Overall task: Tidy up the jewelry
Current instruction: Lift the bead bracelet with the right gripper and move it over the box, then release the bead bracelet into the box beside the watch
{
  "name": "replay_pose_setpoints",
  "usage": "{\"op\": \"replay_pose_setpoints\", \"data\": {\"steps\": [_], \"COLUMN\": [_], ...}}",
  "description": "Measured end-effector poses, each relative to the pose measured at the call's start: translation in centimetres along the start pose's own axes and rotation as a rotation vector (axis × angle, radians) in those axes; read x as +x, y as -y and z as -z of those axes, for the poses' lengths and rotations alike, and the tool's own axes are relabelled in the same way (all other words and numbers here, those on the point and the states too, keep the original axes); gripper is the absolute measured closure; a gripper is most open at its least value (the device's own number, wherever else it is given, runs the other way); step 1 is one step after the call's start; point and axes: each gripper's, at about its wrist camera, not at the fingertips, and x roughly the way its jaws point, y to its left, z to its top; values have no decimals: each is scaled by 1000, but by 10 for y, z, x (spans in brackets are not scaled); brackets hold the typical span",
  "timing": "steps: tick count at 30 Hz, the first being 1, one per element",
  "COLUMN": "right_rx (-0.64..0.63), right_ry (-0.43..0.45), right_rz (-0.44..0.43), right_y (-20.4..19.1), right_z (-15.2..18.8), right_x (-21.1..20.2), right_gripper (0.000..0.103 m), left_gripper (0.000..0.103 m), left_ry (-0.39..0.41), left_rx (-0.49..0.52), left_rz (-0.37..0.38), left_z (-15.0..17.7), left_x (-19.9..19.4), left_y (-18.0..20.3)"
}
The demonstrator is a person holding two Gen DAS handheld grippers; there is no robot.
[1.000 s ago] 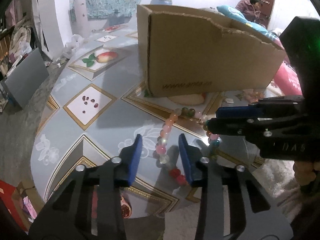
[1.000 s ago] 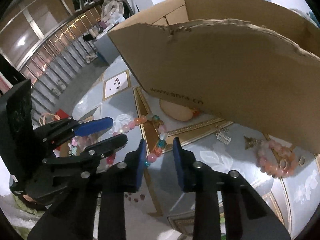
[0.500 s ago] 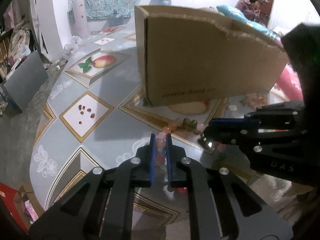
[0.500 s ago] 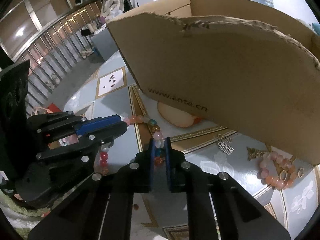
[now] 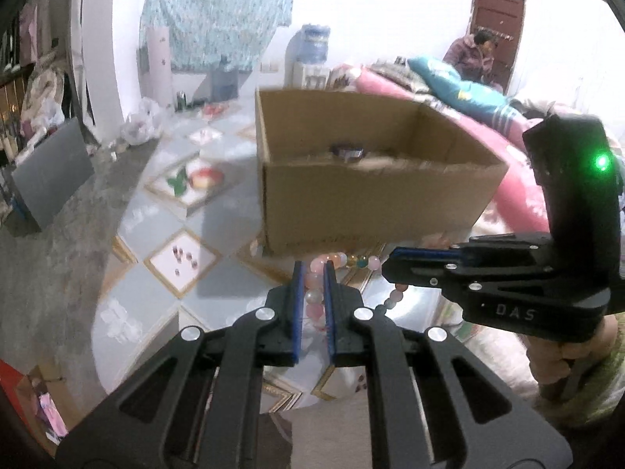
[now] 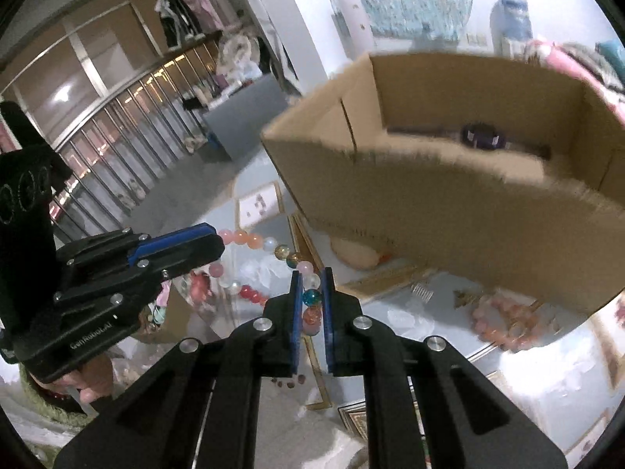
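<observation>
Left gripper (image 5: 312, 293): jaws clamped on bead necklace (image 6: 269, 244).
Right gripper (image 6: 311, 297): jaws clamped on it too.
Necklace: strung between both, above the desk (image 5: 156, 293).
Box (image 5: 351, 203): open, just beyond.

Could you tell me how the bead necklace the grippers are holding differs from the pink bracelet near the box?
The bead necklace mixes pink, white, red and teal beads; the pink bracelet is all pink. The necklace is stretched between the left gripper and right gripper; the bracelet lies untouched on the table. Both are round-beaded strands.
</observation>
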Motion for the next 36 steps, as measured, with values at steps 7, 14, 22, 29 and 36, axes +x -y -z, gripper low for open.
{"op": "replay_pose_setpoints", "data": {"steps": [7, 14, 22, 29, 36], "right_rx": [-84, -75, 83, 179, 210], "right_ry": [166, 138, -157, -359, -313], "right_rz": [2, 21, -20, -25, -22], "right_y": [-6, 30, 93, 124, 131], "right_z": [-49, -119, -155, -170, -177], "right_x": [-64, -69, 18, 92, 90], "right_gripper": [93, 93, 93, 93, 92], "left_gripper": [94, 94, 94, 94, 88], "left_ry": [156, 198, 0, -169, -144], "left_rx": [90, 137, 126, 119, 87], "left_rz": [26, 57, 52, -37, -73], "left_z": [-63, -135, -146, -141, -142], "left_x": [-36, -8, 85, 149, 148], "left_y": [21, 28, 16, 0, -8]}}
